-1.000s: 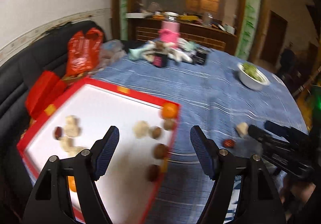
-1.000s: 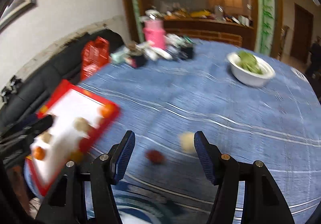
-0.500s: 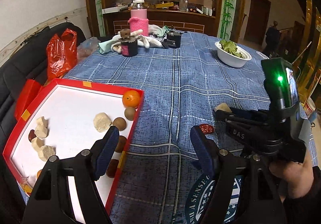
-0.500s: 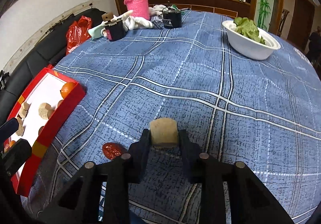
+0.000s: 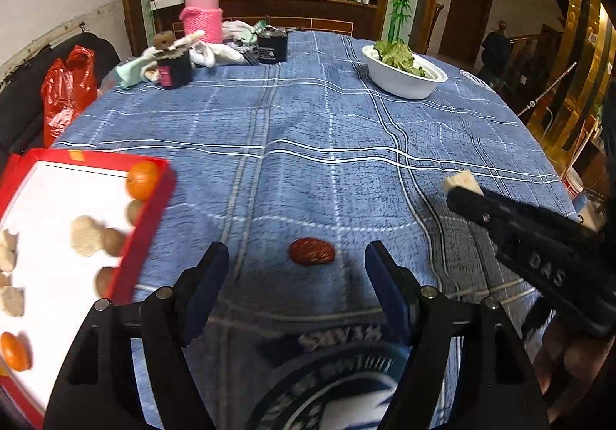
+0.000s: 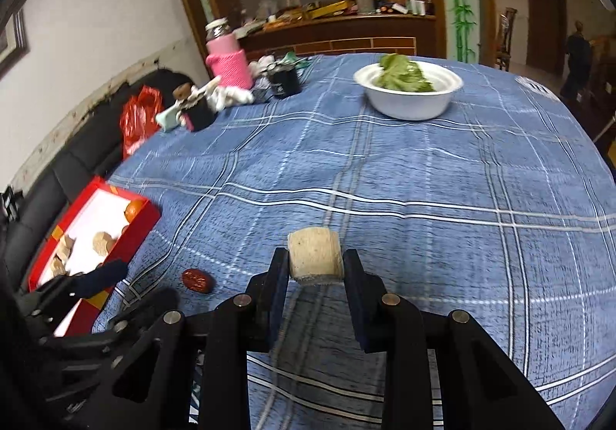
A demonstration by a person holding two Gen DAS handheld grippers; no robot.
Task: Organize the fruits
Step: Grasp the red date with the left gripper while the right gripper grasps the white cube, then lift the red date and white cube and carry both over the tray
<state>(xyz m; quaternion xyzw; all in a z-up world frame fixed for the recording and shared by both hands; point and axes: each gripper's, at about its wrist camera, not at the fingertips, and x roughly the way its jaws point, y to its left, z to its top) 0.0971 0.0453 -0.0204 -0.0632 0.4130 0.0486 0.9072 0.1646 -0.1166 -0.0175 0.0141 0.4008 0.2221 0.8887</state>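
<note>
Blue plaid cloth (image 5: 308,121) covers the round desk, with a dark wooden sideboard and a glass cabinet behind it in a dim room. Printed on the cloth at the near edge is a round emblem (image 5: 338,383) with white letters, too blurred and cut off to read.

A red-rimmed tray (image 5: 148,233) with a white floor sits at the desk's left edge, holding two small oranges, several round brown fruits and pale lumpy pieces. One dried red date (image 5: 312,252) lies on the cloth, apart from the tray, between the tips of the left gripper (image 5: 296,260), whose jaws stand wide and released, touching nothing.

The right gripper (image 6: 315,264) has its jaws clenched on a pale beige chunk (image 6: 313,252), pads pressing both sides; they have just been closing on it. In the left wrist view its black finger bears the raised letters "DAS".

At the far side stand a white bowl of green leaves (image 6: 408,98), a jar in a pink knitted sleeve (image 5: 203,15) and two dark jars whose labels are unreadable. A red plastic bag (image 5: 65,91) rests on the black sofa.
</note>
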